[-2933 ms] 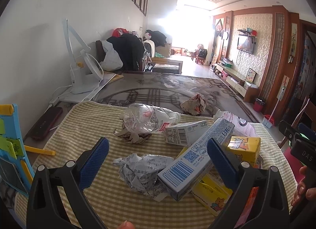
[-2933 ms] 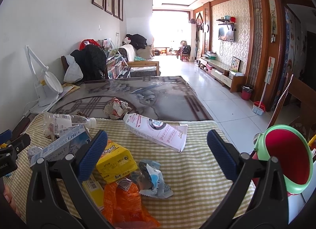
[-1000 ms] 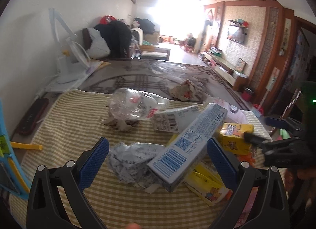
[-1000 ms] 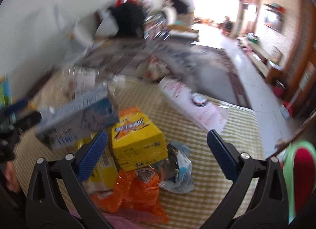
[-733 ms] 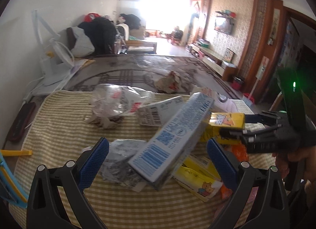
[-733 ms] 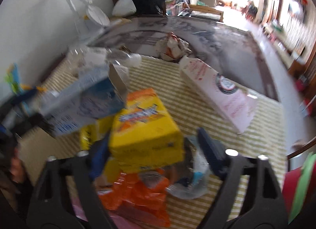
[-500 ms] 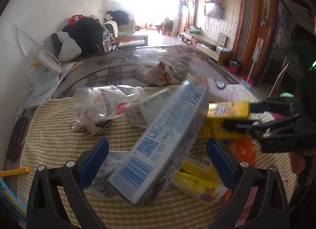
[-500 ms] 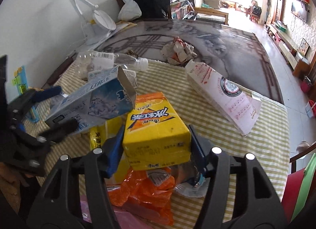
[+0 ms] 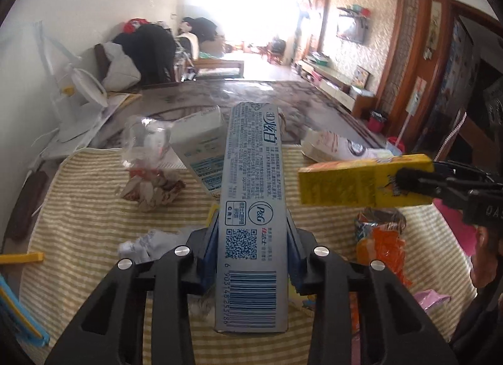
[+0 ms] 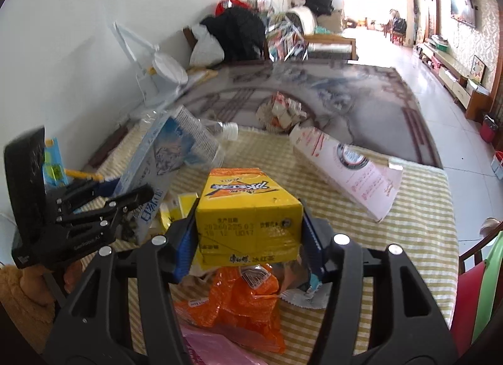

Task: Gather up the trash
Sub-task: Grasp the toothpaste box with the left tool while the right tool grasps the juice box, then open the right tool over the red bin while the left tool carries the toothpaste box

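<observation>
A long blue-grey toothpaste box point(image 9: 253, 182) is raised off the striped tablecloth point(image 9: 78, 217). My left gripper point(image 9: 251, 233) has its jaws closing on the box's sides, and both blue pads press against it. In the right wrist view the same box point(image 10: 160, 157) tilts up at the left, held by the left gripper point(image 10: 125, 198). My right gripper point(image 10: 250, 233) is shut on a yellow drink carton point(image 10: 245, 207) lifted above the pile. The left wrist view shows that carton point(image 9: 345, 182) at the right, with the right gripper point(image 9: 411, 179) clamping its end.
On the cloth lie a crushed clear bottle point(image 9: 146, 141), a white carton point(image 9: 198, 138), crumpled paper point(image 9: 141, 244), an orange wrapper point(image 10: 239, 305) and a pink-and-white pouch point(image 10: 345, 166). A red and green bin point(image 10: 484, 283) stands beyond the table's right edge.
Both grippers went from wide open to clamped: the left on the toothpaste box, the right on the yellow carton. Both items have lifted off the pile.
</observation>
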Demonstrator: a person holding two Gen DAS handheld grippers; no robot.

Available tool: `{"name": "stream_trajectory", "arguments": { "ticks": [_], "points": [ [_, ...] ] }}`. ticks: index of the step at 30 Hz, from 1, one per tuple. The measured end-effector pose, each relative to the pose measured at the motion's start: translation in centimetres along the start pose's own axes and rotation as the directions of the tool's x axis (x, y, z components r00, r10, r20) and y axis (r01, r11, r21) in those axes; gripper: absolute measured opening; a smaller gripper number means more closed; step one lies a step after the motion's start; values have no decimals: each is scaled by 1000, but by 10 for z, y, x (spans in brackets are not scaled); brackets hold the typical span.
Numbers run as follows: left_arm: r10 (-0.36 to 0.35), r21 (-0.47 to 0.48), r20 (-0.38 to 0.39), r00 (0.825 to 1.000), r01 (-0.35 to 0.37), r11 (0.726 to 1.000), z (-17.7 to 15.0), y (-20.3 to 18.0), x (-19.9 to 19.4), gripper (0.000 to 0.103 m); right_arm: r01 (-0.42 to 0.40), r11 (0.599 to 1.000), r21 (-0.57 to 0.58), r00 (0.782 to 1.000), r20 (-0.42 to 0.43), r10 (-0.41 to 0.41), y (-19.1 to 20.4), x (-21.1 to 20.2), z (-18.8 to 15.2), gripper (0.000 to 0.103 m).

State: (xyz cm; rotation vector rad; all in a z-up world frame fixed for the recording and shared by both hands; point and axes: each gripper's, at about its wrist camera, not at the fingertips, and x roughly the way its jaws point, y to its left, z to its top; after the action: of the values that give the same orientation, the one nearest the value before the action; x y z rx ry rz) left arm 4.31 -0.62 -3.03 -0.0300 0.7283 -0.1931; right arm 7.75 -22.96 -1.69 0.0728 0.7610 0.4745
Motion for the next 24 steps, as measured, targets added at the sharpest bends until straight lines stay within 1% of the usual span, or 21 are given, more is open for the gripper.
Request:
{"name": "stream_trajectory", "arguments": {
  "ticks": [2,4,7,9,10,11,12,13,14,15,16,17,18,19,21,22,24],
  "points": [
    [3,-11,14,1000,-3,1000,-2,-1,-10,34,-3,1000,22,999,37,2,-6,-13,2,56],
    [7,-19,26,1000,-6,1000,-1,-4,-18,34,2,999,47,998,56,-5,-14,-22,2,56],
    [-28,-48,36,999,30,998,-1,-11,-30,34,28,996,88,994,106,-37,-30,-41,1,56],
    [-54,-38,33,998,56,998,-2,-23,-35,34,92,991,98,983,147,-105,-39,-56,1,56],
    [-67,-23,33,997,68,997,-2,-34,-38,34,135,985,107,974,171,-152,-46,-66,-1,56],
    [-77,-15,35,996,77,997,-3,-40,-40,34,187,973,131,957,200,-211,-57,-80,-2,56],
    [-99,-2,37,994,99,995,-5,-51,-43,34,218,964,154,945,215,-248,-65,-90,-4,56],
    [-117,7,38,992,117,993,-4,-59,-44,34,255,949,185,928,228,-294,-76,-102,-6,56],
    [-137,17,38,990,137,990,-3,-70,-47,34,317,919,237,898,238,-371,-94,-118,-11,56],
    [-163,31,36,986,162,986,-2,-83,-48,34,357,894,270,876,236,-421,-106,-129,-15,56],
    [-185,46,34,982,184,982,-1,-95,-49,34,402,864,304,851,224,-475,-120,-140,-20,56],
    [-204,63,34,978,202,977,-2,-109,-51,34,452,821,349,820,199,-537,-139,-153,-29,56],
    [-226,83,34,973,223,971,-1,-123,-52,34,474,796,377,806,179,-564,-151,-161,-36,56],
    [-247,103,33,968,243,965,0,-137,-53,34,489,769,411,795,153,-587,-167,-170,-45,56],
    [-287,126,27,958,281,951,2,-161,-53,34,512,714,477,782,86,-618,-198,-185,-67,56],
    [-310,134,18,951,305,943,2,-174,-51,34,525,693,495,777,54,-627,-208,-189,-77,56],
    [-358,140,-7,934,355,924,3,-200,-43,34,545,663,513,776,-11,-630,-229,-195,-96,56]
  ]
}}
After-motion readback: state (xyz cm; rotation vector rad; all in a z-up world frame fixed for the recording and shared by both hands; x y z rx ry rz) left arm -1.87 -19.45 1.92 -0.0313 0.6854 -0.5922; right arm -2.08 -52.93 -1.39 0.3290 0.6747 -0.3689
